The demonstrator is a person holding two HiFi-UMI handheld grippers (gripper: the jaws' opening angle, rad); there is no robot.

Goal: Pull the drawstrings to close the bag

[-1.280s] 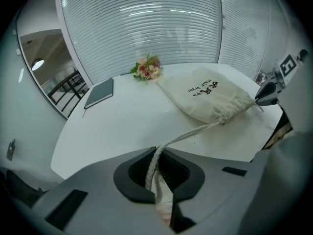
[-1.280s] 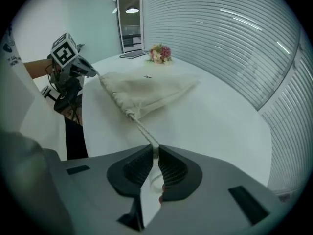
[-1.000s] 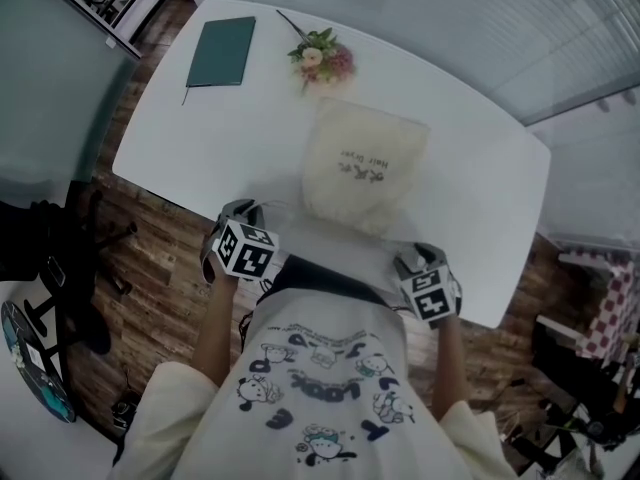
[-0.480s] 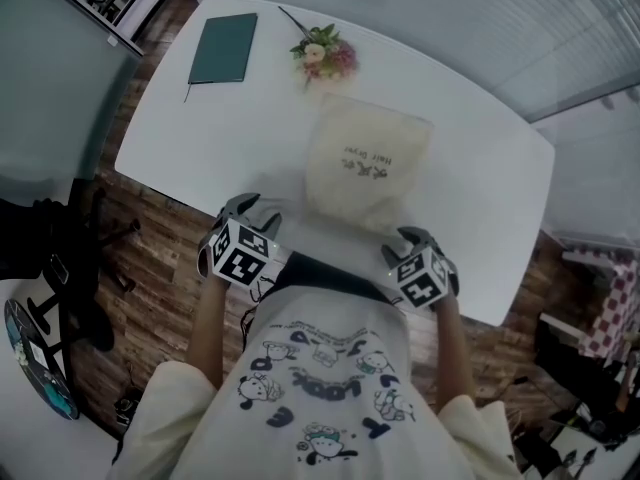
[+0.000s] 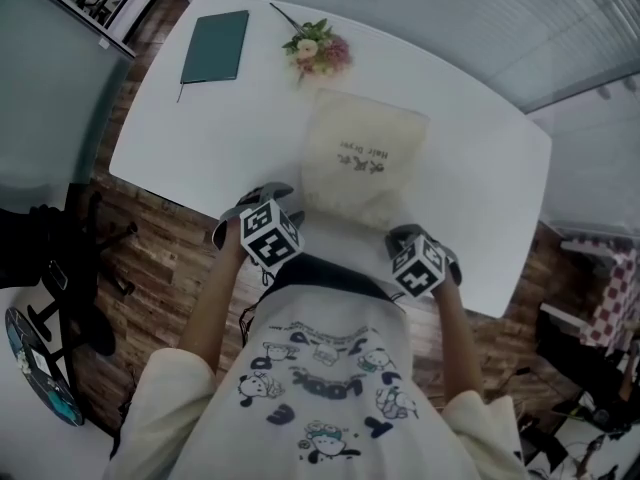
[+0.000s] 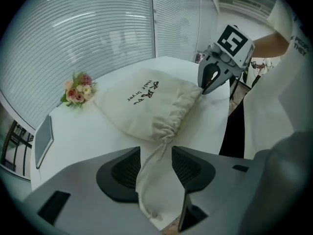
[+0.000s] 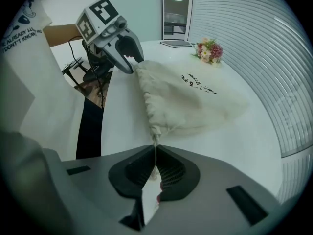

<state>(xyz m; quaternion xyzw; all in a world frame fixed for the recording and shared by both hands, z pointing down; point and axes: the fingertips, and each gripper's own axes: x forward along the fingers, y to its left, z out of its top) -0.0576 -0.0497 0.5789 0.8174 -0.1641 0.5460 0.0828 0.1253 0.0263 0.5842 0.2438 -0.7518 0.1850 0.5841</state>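
A cream drawstring bag [image 5: 362, 158] with dark print lies on the white table [image 5: 200, 138], its gathered mouth toward the person. My left gripper [image 5: 256, 204] is at the mouth's left corner. Its jaws are opening, and the left drawstring [image 6: 151, 180] hangs loose between the pads [image 6: 122, 168] without being pressed. My right gripper [image 5: 405, 238] is at the mouth's right corner, shut on the thin right drawstring [image 7: 155, 148], which runs taut from the puckered mouth [image 7: 152, 126] into the closed jaws. Each gripper view shows the other gripper across the bag.
A green notebook [image 5: 215, 46] and a small flower bouquet [image 5: 318, 50] lie at the table's far side. The table's near edge is against the person's body. An office chair base [image 5: 60, 268] stands on the wood floor to the left.
Both grippers have moved inward and up toward the bag's mouth. The left one shifted right to the left corner, and the right one drew closer to the right corner.
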